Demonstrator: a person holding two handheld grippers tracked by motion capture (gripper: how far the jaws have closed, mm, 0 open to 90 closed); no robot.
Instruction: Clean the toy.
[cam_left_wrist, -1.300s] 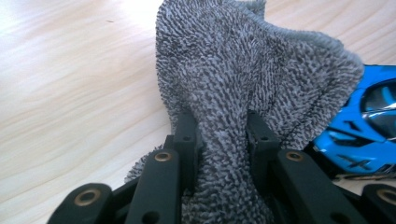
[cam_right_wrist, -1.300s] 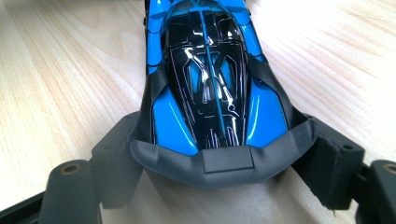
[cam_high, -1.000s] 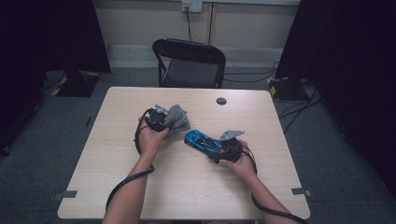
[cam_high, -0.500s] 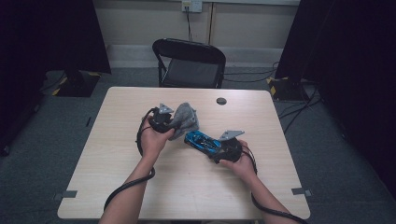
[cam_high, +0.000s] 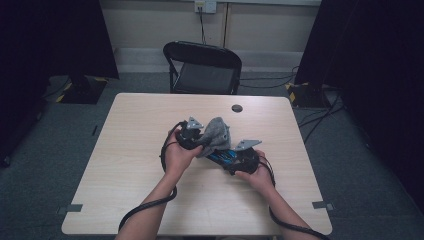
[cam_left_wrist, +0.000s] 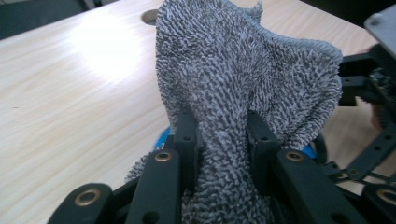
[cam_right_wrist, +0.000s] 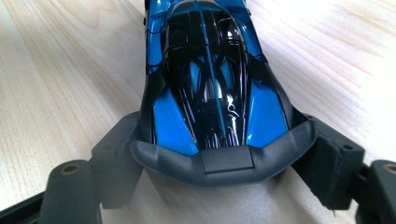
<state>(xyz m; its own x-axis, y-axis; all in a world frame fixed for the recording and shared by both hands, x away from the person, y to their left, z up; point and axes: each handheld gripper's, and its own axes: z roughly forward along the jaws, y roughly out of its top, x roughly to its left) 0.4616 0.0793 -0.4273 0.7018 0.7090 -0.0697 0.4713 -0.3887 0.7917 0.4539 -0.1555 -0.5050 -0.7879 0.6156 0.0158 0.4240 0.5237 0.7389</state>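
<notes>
Soft grey terry cloth (cam_left_wrist: 243, 84), light and limp, is pinched by the left tool (cam_left_wrist: 223, 133) just above the toy car (cam_right_wrist: 212, 79); the right tool (cam_right_wrist: 219, 158) clamps its rear, probably glossy and slippery.

A black folding chair (cam_high: 205, 67) was set behind the wooden table's (cam_high: 125, 165) far edge; grey carpet (cam_high: 60, 130) was laid beneath.

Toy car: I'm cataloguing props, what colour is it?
Glossy blue and black toy car, clearest in the right gripper view.
</notes>
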